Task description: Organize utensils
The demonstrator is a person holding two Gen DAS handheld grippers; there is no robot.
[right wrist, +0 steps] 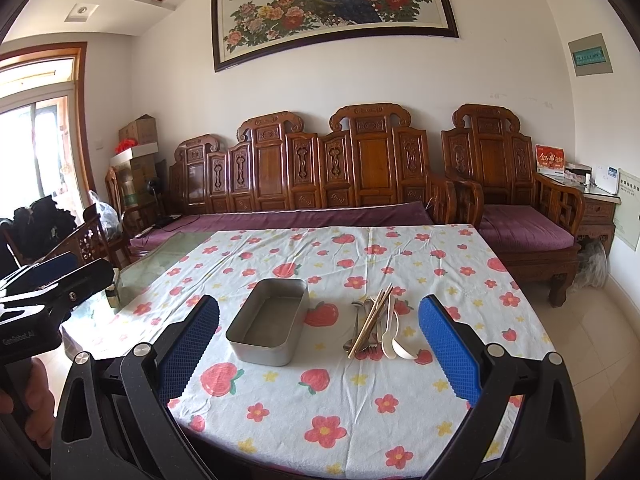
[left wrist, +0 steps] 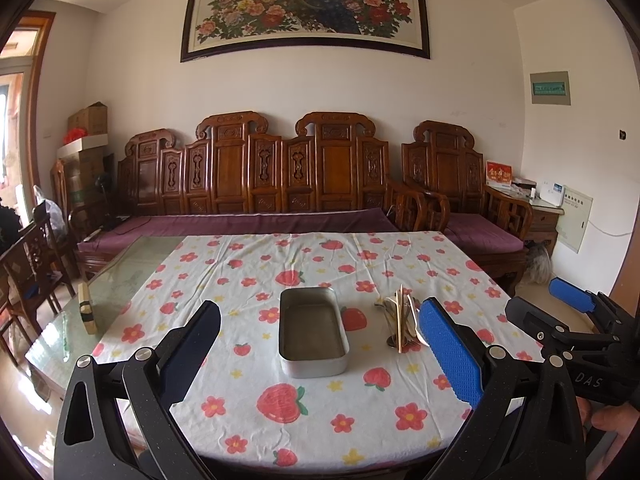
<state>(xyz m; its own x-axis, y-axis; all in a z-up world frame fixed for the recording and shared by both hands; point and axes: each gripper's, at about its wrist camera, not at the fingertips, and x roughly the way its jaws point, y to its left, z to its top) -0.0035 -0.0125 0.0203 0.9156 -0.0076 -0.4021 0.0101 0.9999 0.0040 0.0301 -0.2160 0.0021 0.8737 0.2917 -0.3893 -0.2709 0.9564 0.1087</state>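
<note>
Starting at the far left edge of the surface (left wrist: 120, 292), where bare glass shows beside the cloth, we see a small wooden block with a dark band (left wrist: 86, 307) standing on end. Next comes our left tool (left wrist: 320, 344), held above the near edge of the flowered tablecloth (left wrist: 280, 432) with its two blue-padded fingers (left wrist: 450, 350) spread wide and nothing between them. Framed between those fingers in the left wrist view sits the metal tray (left wrist: 313, 364), a shallow rectangular tin resting flat on the cloth near the middle, with nothing inside it. Just to the right of the tray, apart from it, lies the heap of utensils (right wrist: 378, 326): metal spoons and a fork, a pair of wooden chopsticks (right wrist: 370, 326) laid slantwise over them, and pale plastic spoons (right wrist: 394, 334) on the right side of the pile. Our right tool (right wrist: 319, 344) hovers over the near edge as well, its fingers equally wide apart and gripping nothing, with both tray and pile visible between them. Behind the surface runs a carved wooden sofa (left wrist: 256, 176) with purple cushions.
</note>
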